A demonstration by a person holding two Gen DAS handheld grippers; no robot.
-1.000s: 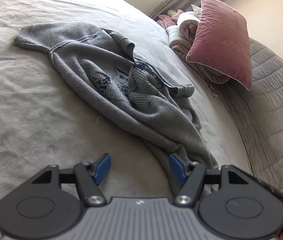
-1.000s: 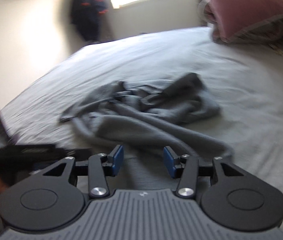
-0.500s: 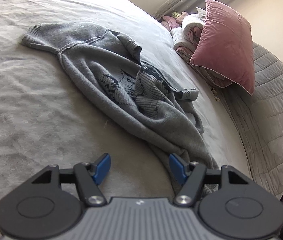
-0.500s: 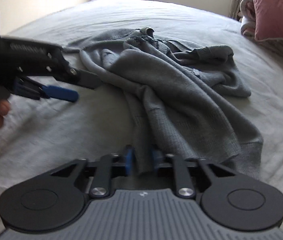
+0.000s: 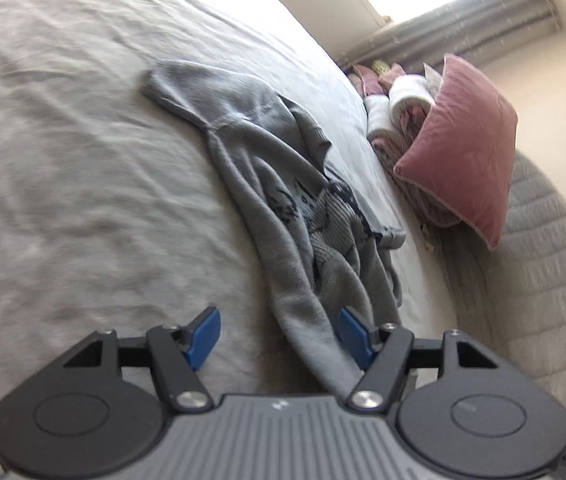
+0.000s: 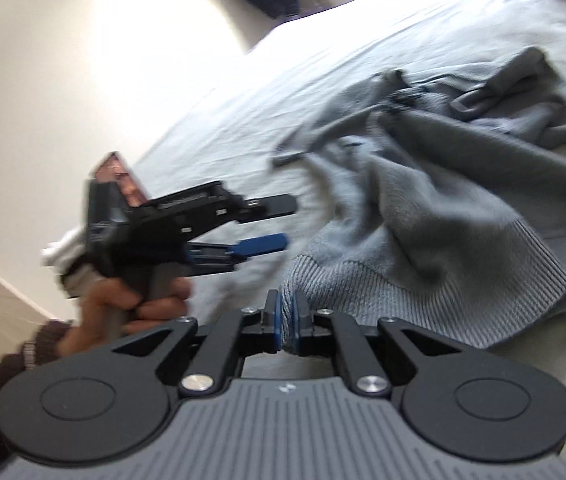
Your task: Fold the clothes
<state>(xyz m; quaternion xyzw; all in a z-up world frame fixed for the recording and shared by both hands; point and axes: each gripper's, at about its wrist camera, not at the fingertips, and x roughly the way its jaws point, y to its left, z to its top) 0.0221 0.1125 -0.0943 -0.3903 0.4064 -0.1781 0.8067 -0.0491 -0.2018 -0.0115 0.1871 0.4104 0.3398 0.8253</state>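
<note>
Pinching only the ribbed hem of the crumpled grey knit sweater (image 6: pixel 435 216), the right gripper (image 6: pixel 287 322) could slip off — while the left gripper (image 5: pixel 279 336) (gaping, holding nothing) straddles a fold.

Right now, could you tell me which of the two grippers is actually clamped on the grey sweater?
The right gripper: its pads pinch the grey sweater at its ribbed hem. The left gripper stands open.

Grey bed (image 5: pixel 63 160), pink pillow (image 5: pixel 463 160), bright curtained window (image 5: pixel 463 28).
</note>
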